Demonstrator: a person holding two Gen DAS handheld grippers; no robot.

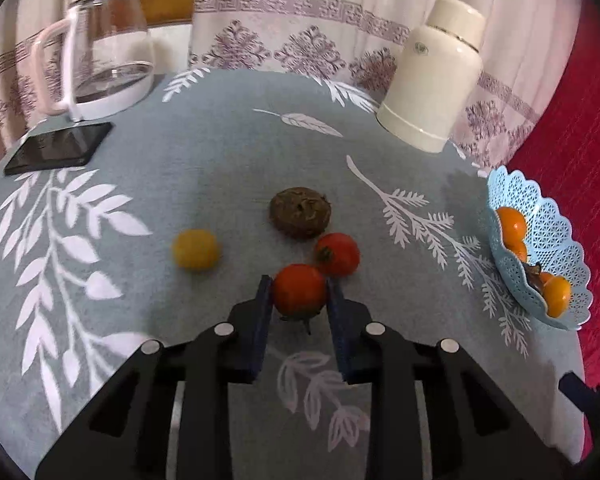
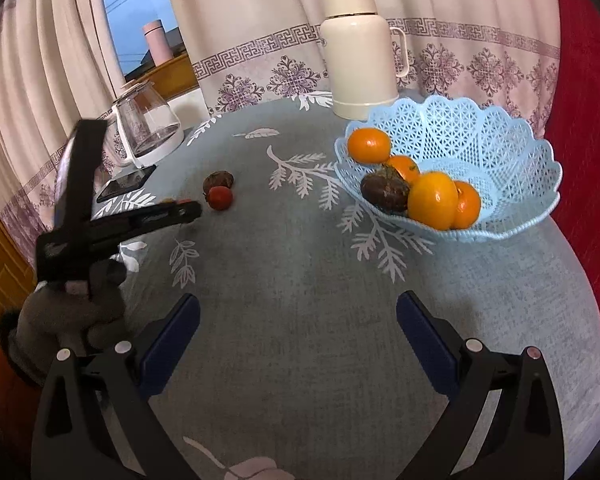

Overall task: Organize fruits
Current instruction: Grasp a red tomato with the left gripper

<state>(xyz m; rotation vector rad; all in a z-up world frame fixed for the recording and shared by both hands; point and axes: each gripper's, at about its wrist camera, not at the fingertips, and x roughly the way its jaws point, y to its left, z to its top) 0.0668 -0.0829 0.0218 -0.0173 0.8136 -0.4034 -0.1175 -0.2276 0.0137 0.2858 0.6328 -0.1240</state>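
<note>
one red tomato point(image 1: 299, 290) is clamped by the left gripper point(image 1: 300, 300); one red, one yellow, one brown fruit point(image 1: 301, 217) lie on the worktop point(image 1: 220, 160); the right gripper point(image 2: 298, 340) is held spread apart

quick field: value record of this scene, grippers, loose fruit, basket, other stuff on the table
left gripper: closed on a red fruit
right gripper: open, empty, above the tablecloth
loose fruit: second red fruit, yellow fruit, brown fruit
basket: blue lattice, holds orange fruits and one dark brown fruit
other items: glass kettle, cream thermos, black phone
</note>
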